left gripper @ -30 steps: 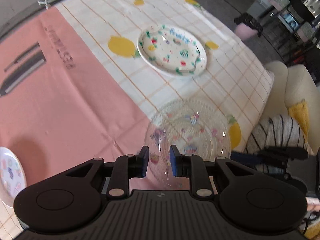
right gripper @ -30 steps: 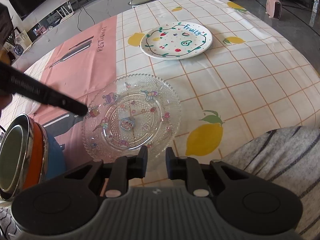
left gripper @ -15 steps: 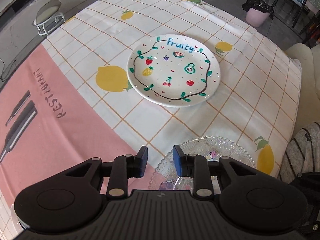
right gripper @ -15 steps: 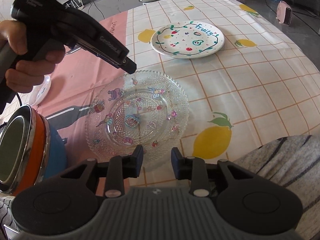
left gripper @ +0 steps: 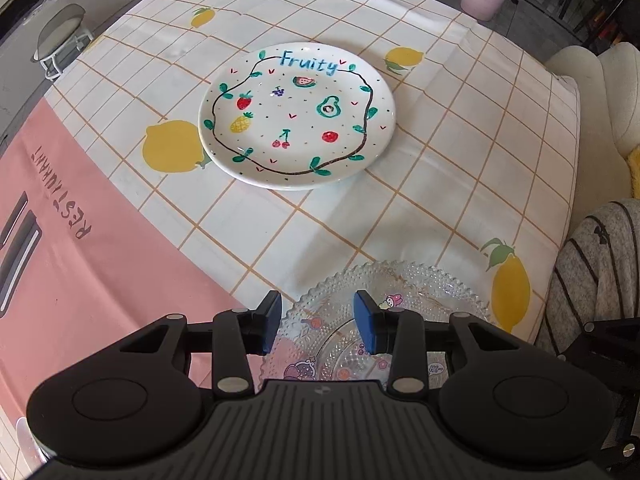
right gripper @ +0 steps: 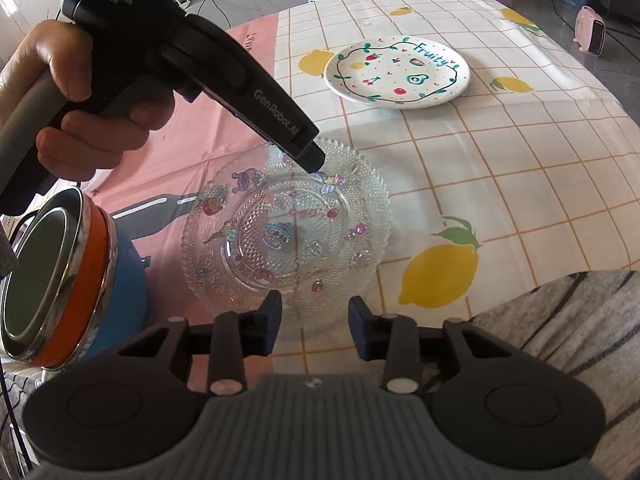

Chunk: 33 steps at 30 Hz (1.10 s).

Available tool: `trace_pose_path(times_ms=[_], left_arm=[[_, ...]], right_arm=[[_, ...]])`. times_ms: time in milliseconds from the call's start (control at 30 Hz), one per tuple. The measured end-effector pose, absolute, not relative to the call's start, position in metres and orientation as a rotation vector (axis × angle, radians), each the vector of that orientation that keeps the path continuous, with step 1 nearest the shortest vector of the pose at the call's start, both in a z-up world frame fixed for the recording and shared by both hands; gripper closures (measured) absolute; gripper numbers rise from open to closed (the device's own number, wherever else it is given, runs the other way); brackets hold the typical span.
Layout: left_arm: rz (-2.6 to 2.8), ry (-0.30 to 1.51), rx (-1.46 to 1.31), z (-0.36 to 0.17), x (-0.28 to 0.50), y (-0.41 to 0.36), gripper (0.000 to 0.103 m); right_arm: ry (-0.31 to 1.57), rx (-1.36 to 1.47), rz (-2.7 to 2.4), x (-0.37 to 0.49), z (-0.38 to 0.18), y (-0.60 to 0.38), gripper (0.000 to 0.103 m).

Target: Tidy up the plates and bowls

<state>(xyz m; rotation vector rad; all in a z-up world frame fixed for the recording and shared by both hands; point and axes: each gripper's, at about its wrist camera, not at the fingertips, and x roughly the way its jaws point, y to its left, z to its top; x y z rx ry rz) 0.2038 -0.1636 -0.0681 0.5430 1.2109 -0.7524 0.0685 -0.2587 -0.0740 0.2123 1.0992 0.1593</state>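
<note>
Now the left gripper [left gripper: 316, 322], jaws standing wide and empty, is hovering over the glass plate's [right gripper: 286, 224] twelve-o'clock rim; the right gripper [right gripper: 314, 324], likewise parted, is waiting at six. Next comes closing on that rim, likely for stacking with the Fruity plate [left gripper: 298, 116] at twelve.

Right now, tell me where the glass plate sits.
The glass plate lies flat on the tablecloth, just ahead of both grippers, nearer than the Fruity plate, with the blue pot on its left in the right wrist view.

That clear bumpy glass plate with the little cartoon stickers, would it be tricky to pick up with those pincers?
Probably. The glass plate looks rigid and likely breakable, so no flexing. It lies flat on the tablecloth, so a finger likely must slip beneath its scalloped rim. Its beaded surface may grip slightly better than smooth glass.
</note>
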Motion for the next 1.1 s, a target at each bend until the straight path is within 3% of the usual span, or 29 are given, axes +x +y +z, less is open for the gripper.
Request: trace_pose_path(times_ms=[333, 400, 500, 833, 1100], left_arm=[[-0.743, 1.177, 0.464, -0.063, 0.204, -0.144, 0.058], [-0.736, 1.143, 0.421, -0.058, 0.203, -0.137, 0.056], [-0.695, 1.081, 0.378, -0.045, 0.2, -0.127, 0.051], [-0.525, 0.863, 0.189, 0.034, 0.165, -0.061, 0.044], [-0.396, 0.709, -0.014, 0.104, 0.112, 0.023, 0.04]], right_arm=[[1.089, 0.186, 0.158, 0.07, -0.072, -0.256, 0.064], [1.072, 0.191, 0.157, 0.068, -0.068, -0.256, 0.058], [1.025, 0.194, 0.148, 0.059, -0.054, -0.255, 0.041], [0.907, 0.183, 0.111, 0.048, -0.02, -0.251, 0.028], [0.813, 0.145, 0.143, 0.046, 0.014, -0.233, 0.025]])
